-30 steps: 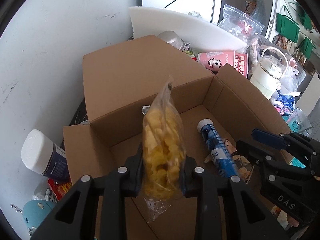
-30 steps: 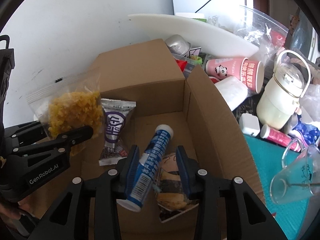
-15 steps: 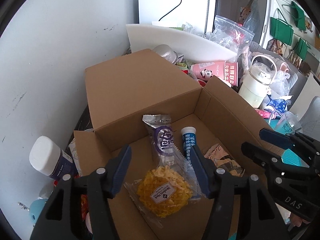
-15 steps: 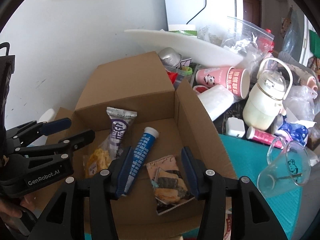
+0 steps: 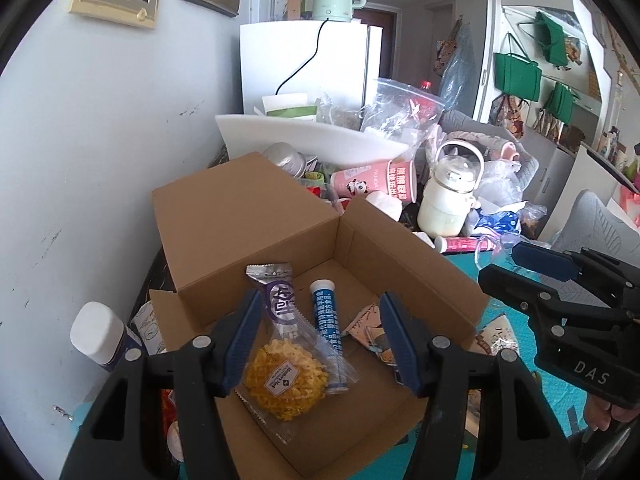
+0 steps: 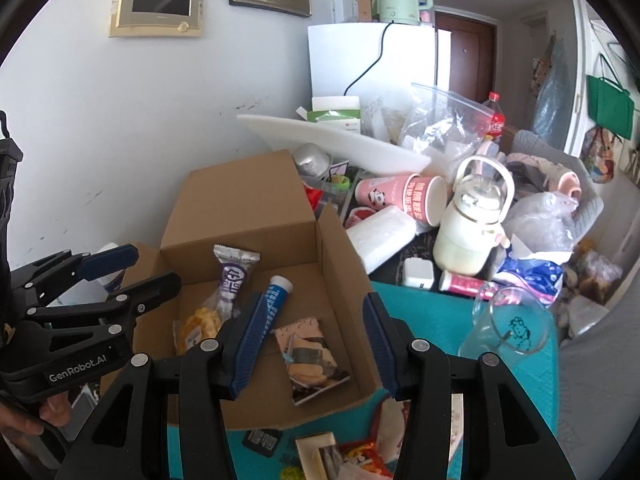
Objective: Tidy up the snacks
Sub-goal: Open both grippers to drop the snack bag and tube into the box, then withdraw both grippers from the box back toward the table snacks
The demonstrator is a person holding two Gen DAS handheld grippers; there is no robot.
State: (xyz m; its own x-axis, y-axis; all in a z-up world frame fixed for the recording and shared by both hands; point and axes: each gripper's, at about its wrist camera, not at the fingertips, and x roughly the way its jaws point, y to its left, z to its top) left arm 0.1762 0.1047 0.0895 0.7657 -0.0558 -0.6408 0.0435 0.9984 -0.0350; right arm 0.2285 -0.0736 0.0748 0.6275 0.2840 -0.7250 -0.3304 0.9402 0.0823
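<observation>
Showing loose snack packets [image 6: 344, 456] before the box [image 6: 348, 280], only the right view.

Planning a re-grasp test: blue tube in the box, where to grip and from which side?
Grip the blue tube mid-body, jaws across its width, coming straight down. It lies flat on the cardboard box floor, white cap toward the far wall. The yellow snack bag overlaps its near end; its upper half is bare.

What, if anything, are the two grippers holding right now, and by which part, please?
Nothing is held. The left gripper and right gripper are both open above the cardboard box, and the yellow snack bag lies inside.
</observation>
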